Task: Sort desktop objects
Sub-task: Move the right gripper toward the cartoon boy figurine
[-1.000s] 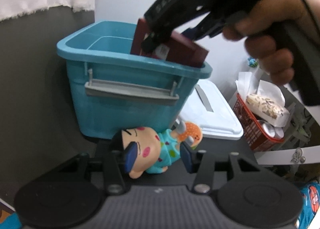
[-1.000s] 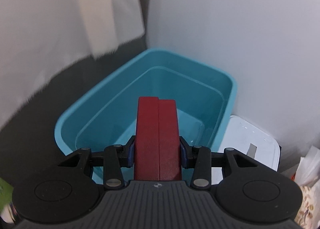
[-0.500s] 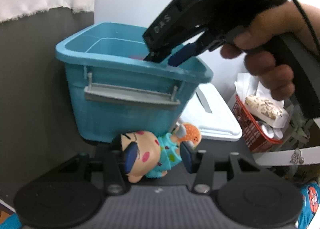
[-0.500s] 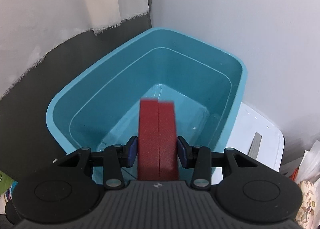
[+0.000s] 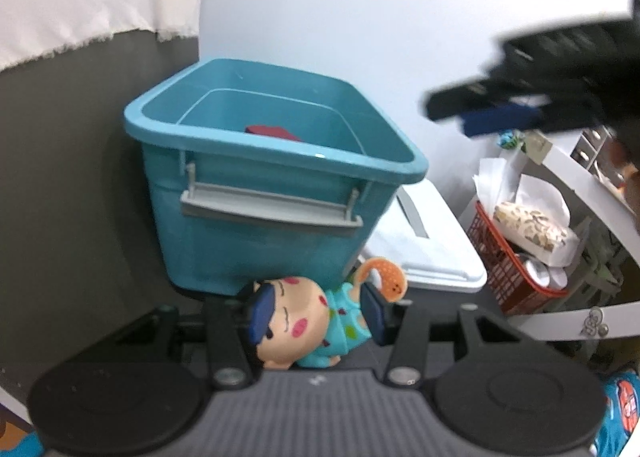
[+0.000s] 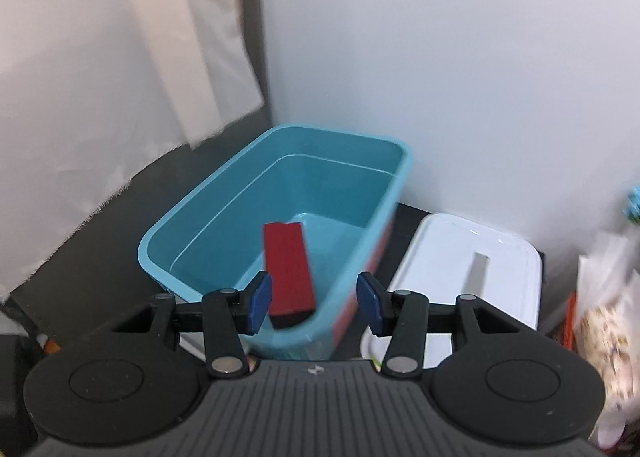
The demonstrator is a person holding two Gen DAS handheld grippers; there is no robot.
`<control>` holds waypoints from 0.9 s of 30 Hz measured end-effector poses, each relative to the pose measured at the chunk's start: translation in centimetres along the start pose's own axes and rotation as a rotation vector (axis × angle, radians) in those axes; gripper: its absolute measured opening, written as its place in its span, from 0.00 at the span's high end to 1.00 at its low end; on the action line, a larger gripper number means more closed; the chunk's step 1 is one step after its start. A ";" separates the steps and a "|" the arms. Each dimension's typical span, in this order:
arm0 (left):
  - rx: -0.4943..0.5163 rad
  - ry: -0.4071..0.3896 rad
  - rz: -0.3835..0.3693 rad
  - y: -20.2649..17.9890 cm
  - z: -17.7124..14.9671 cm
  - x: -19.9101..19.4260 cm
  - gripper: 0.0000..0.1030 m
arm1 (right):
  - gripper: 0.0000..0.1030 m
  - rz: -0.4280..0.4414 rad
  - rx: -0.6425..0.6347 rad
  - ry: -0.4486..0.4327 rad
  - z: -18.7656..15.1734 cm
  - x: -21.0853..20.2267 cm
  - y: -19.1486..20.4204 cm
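Observation:
A teal plastic bin (image 5: 224,225) with a grey handle stands against the wall; it also shows in the right wrist view (image 6: 192,229). A dark red box (image 6: 289,271) leans inside the bin, and its top edge shows in the left wrist view (image 5: 272,132). My right gripper (image 6: 314,303) is open and empty above the bin's near end; in the left wrist view it (image 5: 492,113) is blurred, up at the right. My left gripper (image 5: 316,317) is shut on a cartoon doll (image 5: 298,323) in front of the bin.
A white lidded box (image 5: 432,253) lies right of the bin, also in the right wrist view (image 6: 460,253). A red basket (image 5: 516,277) with wrapped things stands further right. A white curved shelf edge (image 5: 592,193) is at the far right. White walls stand behind.
My right gripper opened and let go of the red box, which dropped into the bin. The right gripper then pulled up and back to the right. My left gripper still holds the doll.

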State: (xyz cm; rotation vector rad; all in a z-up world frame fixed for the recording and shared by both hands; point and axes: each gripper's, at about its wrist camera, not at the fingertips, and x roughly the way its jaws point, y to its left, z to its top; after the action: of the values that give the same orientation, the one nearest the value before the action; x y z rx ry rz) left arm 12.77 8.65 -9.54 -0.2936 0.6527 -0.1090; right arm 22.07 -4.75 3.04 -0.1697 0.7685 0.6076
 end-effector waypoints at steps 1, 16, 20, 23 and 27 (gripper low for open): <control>0.001 -0.001 0.002 0.0 0.0 0.0 0.51 | 0.50 0.000 0.018 -0.008 -0.6 -0.5 -0.6; 0.035 -0.007 0.031 -0.6 -0.2 -0.8 0.51 | 0.50 0.006 0.116 -0.025 -9.6 -4.3 -4.5; 0.060 0.007 0.030 -1.2 -0.6 -0.8 0.51 | 0.50 0.021 0.142 -0.044 -12.3 -4.6 -4.6; 0.073 0.006 0.033 -1.6 -0.7 -0.9 0.51 | 0.50 0.023 0.155 -0.005 -14.1 -3.6 -4.5; 0.080 0.002 0.031 -1.8 -0.7 -1.1 0.51 | 0.55 0.047 0.132 0.011 -14.6 -2.5 -4.0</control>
State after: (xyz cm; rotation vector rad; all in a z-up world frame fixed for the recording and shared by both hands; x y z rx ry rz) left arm 11.52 6.97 -8.87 -0.2061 0.6529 -0.1052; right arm 14.19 -14.40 -6.00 -0.0333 0.8223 0.5984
